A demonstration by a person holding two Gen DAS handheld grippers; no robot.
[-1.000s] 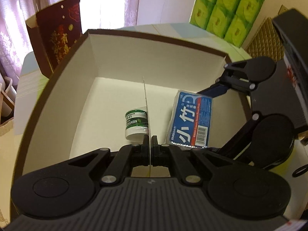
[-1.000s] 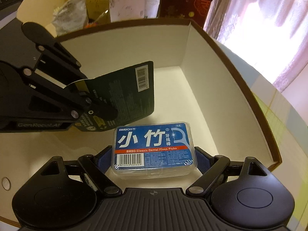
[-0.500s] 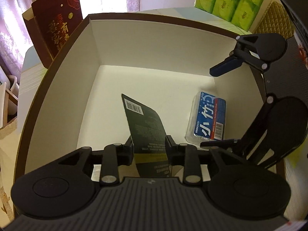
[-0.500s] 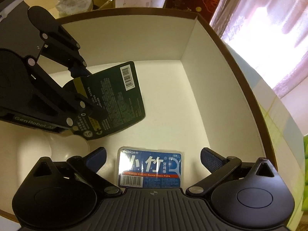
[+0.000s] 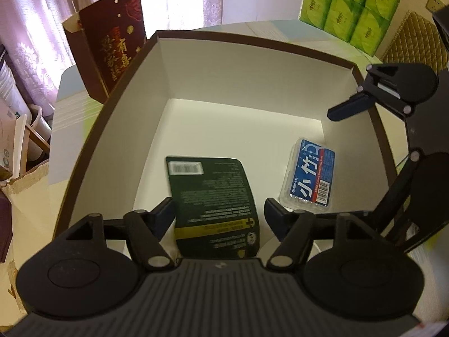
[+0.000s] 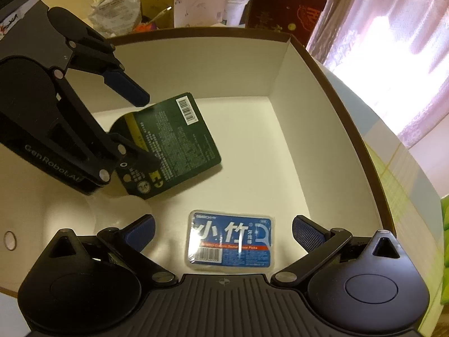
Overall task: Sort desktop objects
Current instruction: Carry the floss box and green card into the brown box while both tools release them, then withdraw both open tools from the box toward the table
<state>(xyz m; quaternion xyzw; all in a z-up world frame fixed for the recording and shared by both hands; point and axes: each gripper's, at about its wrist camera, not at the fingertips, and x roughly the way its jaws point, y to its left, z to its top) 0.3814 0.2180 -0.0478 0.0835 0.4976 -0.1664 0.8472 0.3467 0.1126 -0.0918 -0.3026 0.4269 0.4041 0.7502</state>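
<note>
Your worktop is pale and carries the brown-rimmed white box, a dark red gift bag standing just beside its far-left corner, and stacked green tissue packs behind it.

Dim warm interior, blown-out curtained window backlight, fisheye-bent edges, slight blur

Matt white cardboard box, glossy plastic floss case.
</note>
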